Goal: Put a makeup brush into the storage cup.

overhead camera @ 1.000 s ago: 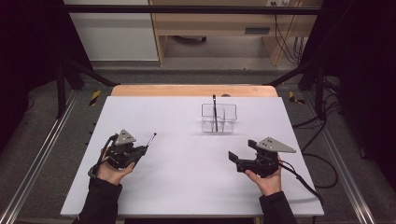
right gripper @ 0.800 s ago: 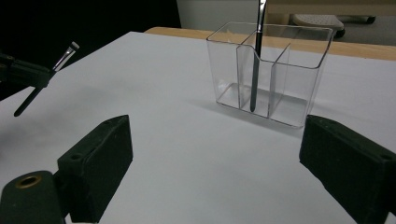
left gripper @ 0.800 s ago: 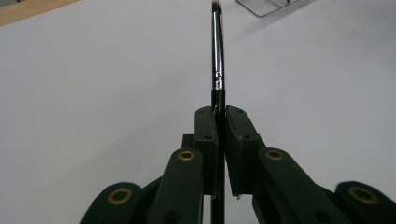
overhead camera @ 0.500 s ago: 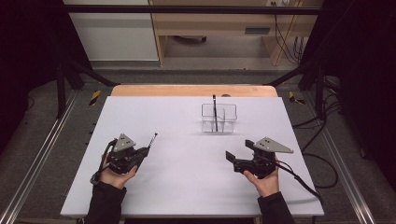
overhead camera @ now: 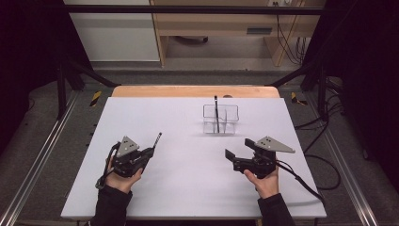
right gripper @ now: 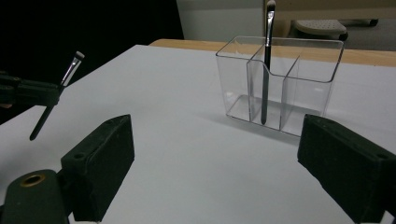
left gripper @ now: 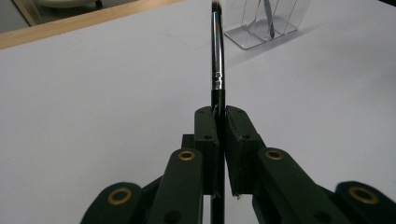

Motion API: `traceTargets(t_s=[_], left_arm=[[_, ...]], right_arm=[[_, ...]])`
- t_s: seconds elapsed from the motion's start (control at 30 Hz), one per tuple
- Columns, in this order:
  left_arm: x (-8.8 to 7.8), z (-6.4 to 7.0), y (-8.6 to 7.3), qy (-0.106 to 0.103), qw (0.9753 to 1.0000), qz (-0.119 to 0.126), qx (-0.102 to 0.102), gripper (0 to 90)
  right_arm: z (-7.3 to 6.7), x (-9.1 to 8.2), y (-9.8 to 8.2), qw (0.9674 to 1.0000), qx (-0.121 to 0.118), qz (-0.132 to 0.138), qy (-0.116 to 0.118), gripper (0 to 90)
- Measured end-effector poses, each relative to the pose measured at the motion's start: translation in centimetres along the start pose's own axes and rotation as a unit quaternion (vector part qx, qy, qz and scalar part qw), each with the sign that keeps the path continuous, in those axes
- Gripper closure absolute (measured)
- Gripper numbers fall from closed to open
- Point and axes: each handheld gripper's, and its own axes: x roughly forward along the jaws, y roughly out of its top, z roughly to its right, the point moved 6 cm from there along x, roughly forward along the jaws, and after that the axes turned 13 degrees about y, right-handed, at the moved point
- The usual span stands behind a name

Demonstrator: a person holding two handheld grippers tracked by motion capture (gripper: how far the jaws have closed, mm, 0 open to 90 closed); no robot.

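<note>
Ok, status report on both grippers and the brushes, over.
Left gripper shut on thin black silver-collared brush, clear of table. Right gripper open, empty. Second black brush upright in clear plastic three-compartment holder. Nothing between.

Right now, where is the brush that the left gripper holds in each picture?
High view: the held brush pokes up-right from the left gripper, left of centre.
Left gripper view: centre, rising from the shut jaws.
Right gripper view: far left, tilted.
Shared landmark: the clear holder.

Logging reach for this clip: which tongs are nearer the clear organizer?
Right. The right tongs sit open just in front of the organizer, slightly to its right. The left tongs, shut on a brush, are farther off toward the table's left.
</note>
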Motion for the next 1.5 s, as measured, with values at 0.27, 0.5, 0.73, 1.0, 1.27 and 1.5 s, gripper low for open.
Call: traceTargets(t_s=[0.27,0.5,0.73,1.0,1.27,1.5], left_arm=[[0.2,1.0,0.3,0.004,1.0000,0.009,0.000,83.6],[0.3,1.5,0.7,-0.002,0.9998,0.016,-0.011,83.6],[0.3,2.4,1.4,-0.001,0.9995,0.028,-0.013,83.6],[0.3,3.1,2.0,-0.008,0.9991,0.037,-0.020,83.6],[0.3,4.0,2.6,-0.012,0.9984,0.049,-0.024,83.6],[0.5,4.8,2.7,-0.016,0.9980,0.054,-0.027,83.6]], right_arm=[[-0.9,0.6,0.8,0.9999,-0.003,0.007,0.010,13.0],[-1.7,1.6,1.4,0.9998,-0.006,0.009,0.016,13.4],[-2.5,2.6,1.9,0.9996,-0.006,0.010,0.027,14.3],[-2.9,3.3,2.3,0.9994,-0.002,0.013,0.031,16.0],[-3.4,4.1,2.6,0.9991,0.002,0.021,0.037,16.7],[-3.8,4.8,2.8,0.9985,0.007,0.027,0.048,17.2]])
